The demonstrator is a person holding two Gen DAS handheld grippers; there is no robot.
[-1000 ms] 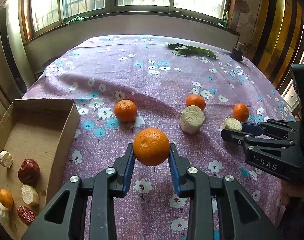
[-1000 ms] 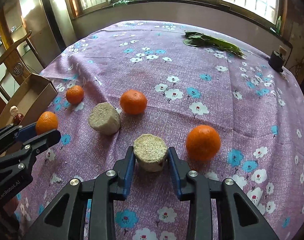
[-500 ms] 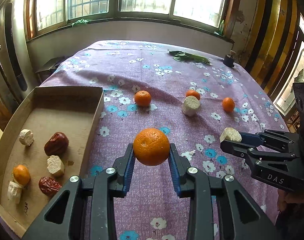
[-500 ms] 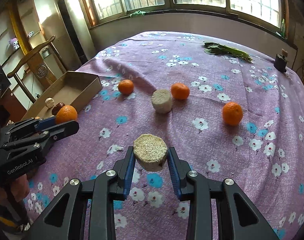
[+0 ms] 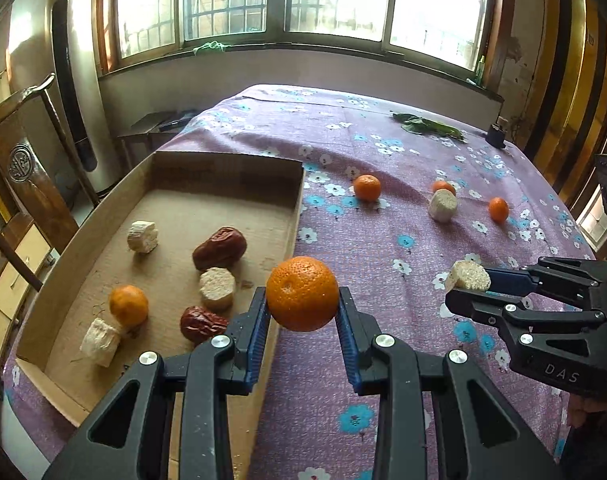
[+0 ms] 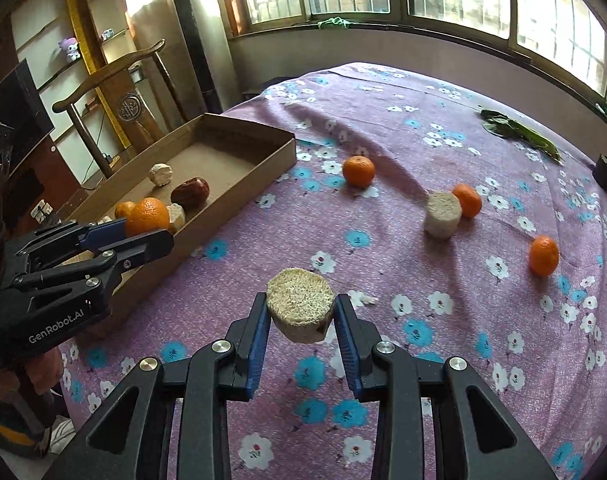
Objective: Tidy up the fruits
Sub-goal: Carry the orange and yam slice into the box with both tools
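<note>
Left gripper (image 5: 302, 306) clamped on a mandarin (image 5: 302, 293), carried at the near right edge of the cardboard box (image 5: 223, 168). Right gripper (image 6: 301, 320) pinching a pale corn-cob chunk (image 6: 300, 310), out over the flowered purple tablecloth (image 6: 443, 360), well short of the box.

Risks, as I read it: that mandarin is round and gripped only at its sides, so a release right on the rim could bounce it back onto the cloth. Dropped inside, it could roll into the red dates (image 5: 219, 248) and cob pieces (image 5: 217, 288) already lying there. The two grippers are close together; crowding the box at once might make them knock.

Out on the cloth, three more mandarins (image 6: 358, 171) and another cob chunk (image 6: 442, 215) wait. Green leaves (image 6: 519, 134) sit near the far edge, a wooden chair (image 6: 115, 92) stands behind the box, and barred windows (image 5: 335, 0) run along the wall.
</note>
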